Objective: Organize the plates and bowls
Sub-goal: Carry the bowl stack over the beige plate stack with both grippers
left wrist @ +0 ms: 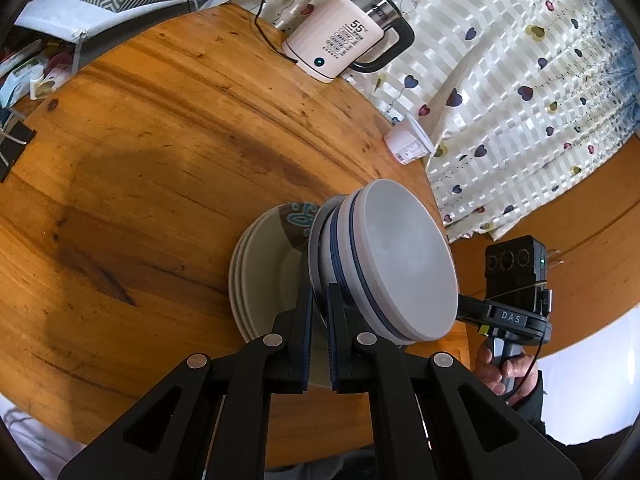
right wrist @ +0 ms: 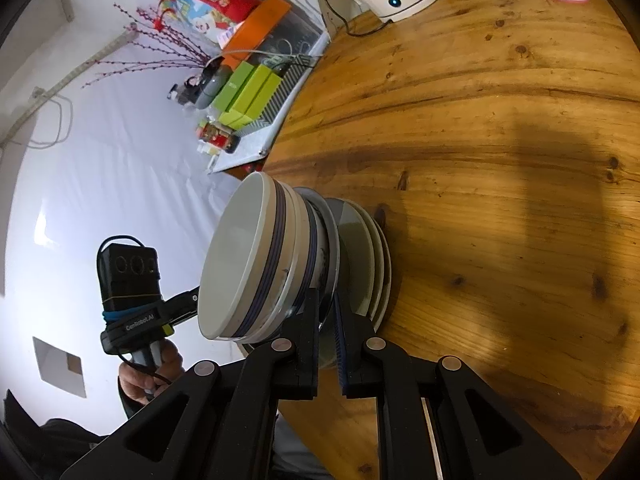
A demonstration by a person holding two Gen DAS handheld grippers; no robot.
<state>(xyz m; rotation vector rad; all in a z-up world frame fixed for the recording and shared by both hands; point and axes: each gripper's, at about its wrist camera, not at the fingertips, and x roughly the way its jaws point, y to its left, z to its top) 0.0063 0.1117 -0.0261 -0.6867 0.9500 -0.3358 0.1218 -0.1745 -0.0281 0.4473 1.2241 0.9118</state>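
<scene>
Round wooden table [left wrist: 140, 168] | both grippers pinched opposite rims under nested bowls [left wrist: 384, 256] | left gripper [left wrist: 318, 336], right gripper [right wrist: 326, 340] clamped on plate stack [left wrist: 260, 280] | likely sharing weight.

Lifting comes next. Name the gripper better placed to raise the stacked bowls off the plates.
Right, narrowly: the right gripper visibly clamps the shiny steel dish under the white blue-banded bowls; the left gripper has a less clear hold.

Round wooden table [left wrist: 160, 152], heart-print curtain [left wrist: 520, 80], white wall [right wrist: 100, 184]
</scene>
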